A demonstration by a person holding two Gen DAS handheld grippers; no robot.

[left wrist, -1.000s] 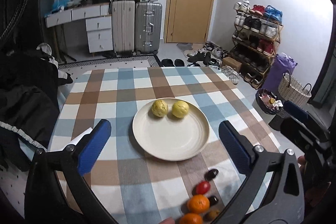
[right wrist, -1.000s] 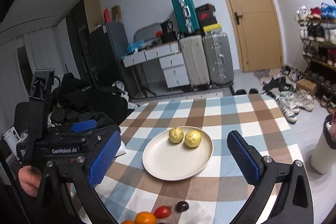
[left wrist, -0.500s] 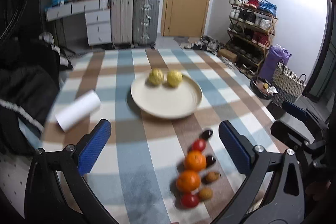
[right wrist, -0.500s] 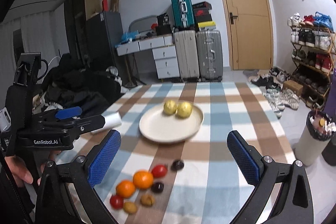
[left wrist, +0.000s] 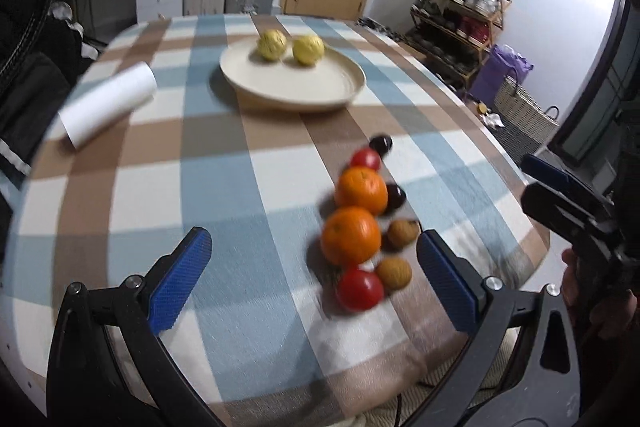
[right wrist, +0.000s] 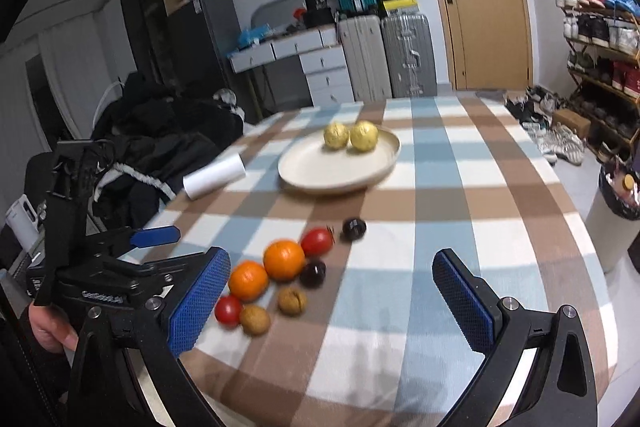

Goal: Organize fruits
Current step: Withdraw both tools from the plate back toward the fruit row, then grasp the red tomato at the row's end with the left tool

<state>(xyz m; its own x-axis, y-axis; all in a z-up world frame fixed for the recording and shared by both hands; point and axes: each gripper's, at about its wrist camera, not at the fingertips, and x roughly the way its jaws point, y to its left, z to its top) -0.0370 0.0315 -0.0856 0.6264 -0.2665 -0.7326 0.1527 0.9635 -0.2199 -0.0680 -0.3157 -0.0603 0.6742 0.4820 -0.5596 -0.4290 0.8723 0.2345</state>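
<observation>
A cream plate [left wrist: 320, 95] [right wrist: 312, 171] on the checked tablecloth carries two yellow fruits [left wrist: 290, 45] [right wrist: 352, 135]. Nearer the front edge lies a cluster: two oranges [left wrist: 351, 235] [right wrist: 284, 259], two red tomatoes [left wrist: 359, 289] [right wrist: 317, 241], two dark fruits [left wrist: 380, 143] [right wrist: 354, 229] and two brown nuts [left wrist: 394, 271] [right wrist: 293, 301]. My left gripper [left wrist: 316, 279] is open, low over the table just left of the cluster. My right gripper [right wrist: 332, 301] is open too, with the cluster ahead of its left finger. Nothing is held.
A white paper roll [left wrist: 108, 105] [right wrist: 214, 177] lies left of the plate. Dark clothing [right wrist: 160, 143] is piled beyond the table's left edge. A bin [right wrist: 616, 211] stands on the floor at right, with shoe racks [left wrist: 460, 7] and suitcases [right wrist: 384, 55] behind.
Both grippers have pulled back and dropped toward the table's front edge, so the fruit cluster now sits close ahead and the plate lies farther off. Both stay open.
</observation>
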